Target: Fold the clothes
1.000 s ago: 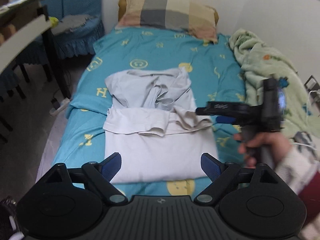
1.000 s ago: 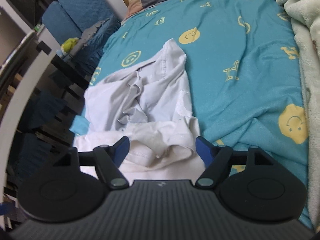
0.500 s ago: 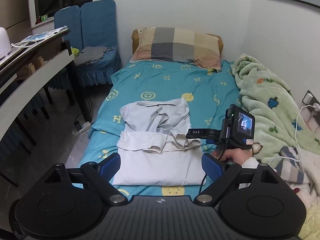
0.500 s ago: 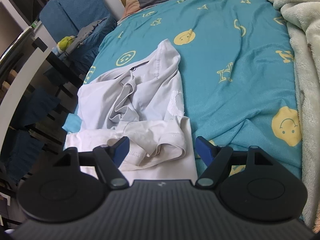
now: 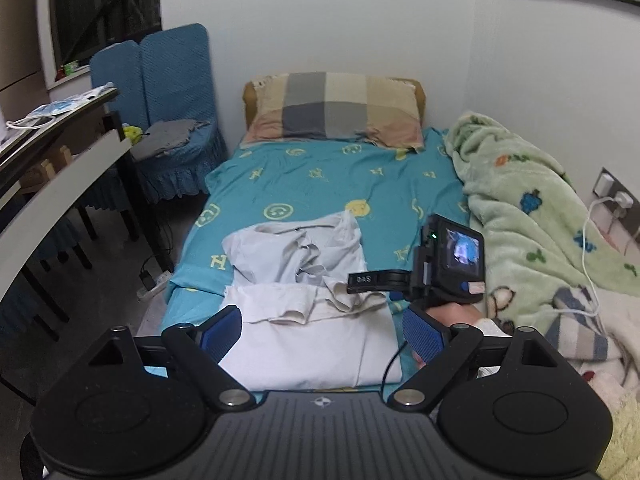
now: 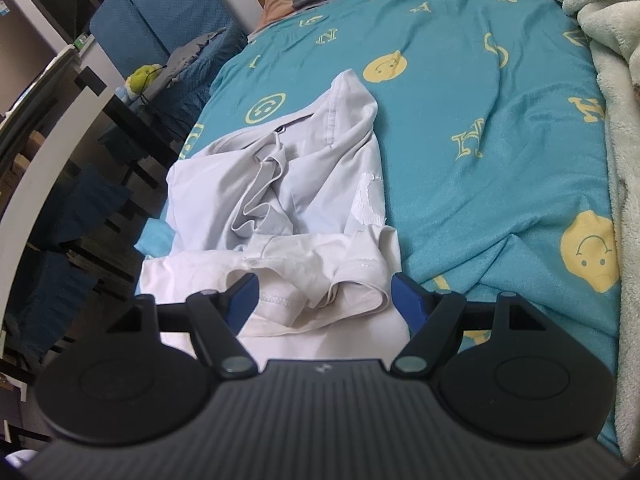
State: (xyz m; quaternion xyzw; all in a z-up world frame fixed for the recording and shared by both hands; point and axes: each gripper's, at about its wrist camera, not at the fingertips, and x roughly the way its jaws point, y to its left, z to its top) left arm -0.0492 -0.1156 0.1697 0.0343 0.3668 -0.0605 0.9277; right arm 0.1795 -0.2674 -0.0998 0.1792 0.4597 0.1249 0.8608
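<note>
A pale grey shirt [image 5: 308, 300] lies partly folded near the foot of the bed, its sleeves and hem bunched across the middle and its collar toward the pillow. The same shirt [image 6: 304, 208] fills the lower centre of the right wrist view. My left gripper [image 5: 322, 334] hovers open above the shirt's near end, holding nothing. My right gripper [image 6: 325, 295] is open just above the bunched sleeve fold, nothing between its fingers. In the left wrist view the right gripper's body [image 5: 448, 268] sits at the shirt's right edge, held by a hand [image 5: 452, 314].
The bed has a teal sheet [image 5: 320, 184] with yellow prints and a checked pillow [image 5: 336, 110] at the head. A green fleece blanket [image 5: 528, 216] is heaped along the right wall. A blue chair [image 5: 168, 120] and a desk [image 5: 48, 168] stand left of the bed.
The left gripper has pulled back and risen, so more of the room shows. The right gripper has drawn back slightly toward the shirt's near right edge. The shirt lies unchanged.
</note>
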